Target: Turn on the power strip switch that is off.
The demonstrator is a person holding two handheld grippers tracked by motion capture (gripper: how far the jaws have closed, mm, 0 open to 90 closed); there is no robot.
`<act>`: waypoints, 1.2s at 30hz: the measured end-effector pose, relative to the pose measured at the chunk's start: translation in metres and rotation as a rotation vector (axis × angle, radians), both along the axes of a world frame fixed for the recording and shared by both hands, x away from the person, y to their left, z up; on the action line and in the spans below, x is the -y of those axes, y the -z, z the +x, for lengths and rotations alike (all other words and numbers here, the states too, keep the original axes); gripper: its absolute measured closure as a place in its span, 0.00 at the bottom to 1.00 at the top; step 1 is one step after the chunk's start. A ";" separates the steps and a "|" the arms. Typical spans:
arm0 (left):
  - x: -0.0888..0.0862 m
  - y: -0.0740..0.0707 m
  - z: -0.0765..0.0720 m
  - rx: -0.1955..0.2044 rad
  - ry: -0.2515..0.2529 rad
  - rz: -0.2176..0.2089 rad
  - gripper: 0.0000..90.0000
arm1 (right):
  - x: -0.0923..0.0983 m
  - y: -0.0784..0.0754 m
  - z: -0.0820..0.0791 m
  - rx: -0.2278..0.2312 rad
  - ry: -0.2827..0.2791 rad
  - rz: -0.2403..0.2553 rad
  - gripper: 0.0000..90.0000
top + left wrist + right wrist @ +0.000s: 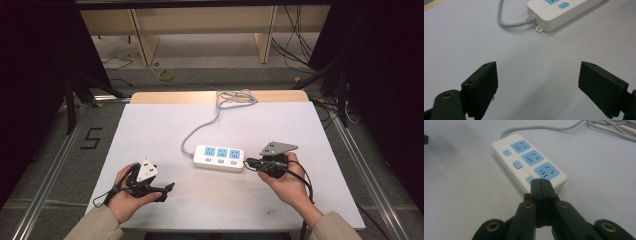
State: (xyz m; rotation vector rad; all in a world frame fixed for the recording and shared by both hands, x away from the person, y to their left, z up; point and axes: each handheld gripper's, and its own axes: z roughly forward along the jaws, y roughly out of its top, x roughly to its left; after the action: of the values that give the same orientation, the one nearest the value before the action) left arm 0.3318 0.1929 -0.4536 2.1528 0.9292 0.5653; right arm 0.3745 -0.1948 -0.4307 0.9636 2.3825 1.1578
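Starting at your left in the high view, your left hand (pixel 127 192) rests near the table's (pixel 150 130) near-left corner, at about 8 o'clock from the table's middle. It holds the left gripper (pixel 167 189) with its tips pointing toward 3 o'clock. In the left gripper view its jaws stand wide apart with nothing between them; only bare white table surface lies there. The cable end of the power strip (pixel 559 12) sits beyond them at roughly 1 o'clock, well apart from the tips.

Moving to the middle, the power strip (pixel 219 158) lies flat on the table just below its centre, long side running 9 to 3 o'clock. It is white, with three blue sockets in a row and three small blue buttons (pixel 517 165) along its near edge. Its grey cord (pixel 200 127) leaves the left end, curves up toward 12 o'clock and ends in a loose coil at the table's far edge.

To your right, your right hand (pixel 285 182) holds the right gripper (pixel 247 162), at 3 o'clock from the strip, tips aimed toward 9 o'clock. In the right gripper view its jaws are pressed together, holding nothing, and their tip sits at the button (pixel 529 179) nearest that end of the strip; whether it actually presses the button you cannot tell.
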 end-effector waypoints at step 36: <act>0.002 0.000 0.000 -0.008 0.013 0.000 0.17 | -0.019 -0.002 0.015 0.003 -0.016 -0.012 1.00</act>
State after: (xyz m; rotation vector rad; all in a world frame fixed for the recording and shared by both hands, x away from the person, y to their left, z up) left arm 0.3316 0.1907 -0.4539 2.1609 0.9190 0.5510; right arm 0.3894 -0.1755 -0.4289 0.9400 2.3969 1.1492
